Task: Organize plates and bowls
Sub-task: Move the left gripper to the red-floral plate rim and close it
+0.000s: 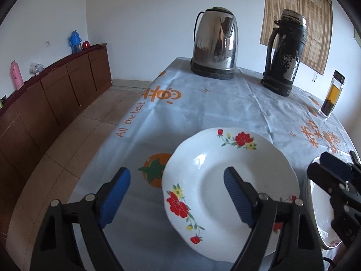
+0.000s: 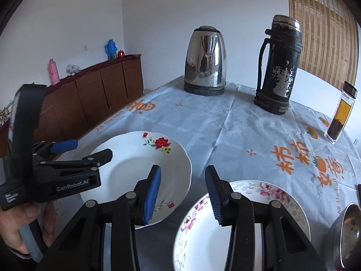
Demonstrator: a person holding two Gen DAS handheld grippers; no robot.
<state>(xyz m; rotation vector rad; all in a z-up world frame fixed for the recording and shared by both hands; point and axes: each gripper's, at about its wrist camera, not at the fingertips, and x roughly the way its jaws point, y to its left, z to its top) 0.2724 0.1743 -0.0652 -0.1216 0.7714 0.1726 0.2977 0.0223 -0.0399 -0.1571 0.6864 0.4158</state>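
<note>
A white deep plate with red flowers point(image 1: 227, 176) lies flat on the tablecloth; it also shows in the right wrist view point(image 2: 140, 158). My left gripper point(image 1: 177, 194) is open above its left rim, its right finger over the plate's well. A plate with pink flowers point(image 2: 248, 221) lies to the right of it; its edge shows in the left wrist view point(image 1: 320, 214). My right gripper point(image 2: 183, 192) is open and empty, hovering over the gap between the two plates. A steel bowl point(image 2: 347, 232) sits at the far right edge.
A steel kettle point(image 2: 205, 65), a worn black thermos point(image 2: 279, 67) and a glass tea bottle point(image 2: 340, 115) stand at the back of the table point(image 2: 248, 124). The table's left edge drops to a tiled floor point(image 1: 74, 135); a brown sideboard point(image 1: 56, 90) lines the wall.
</note>
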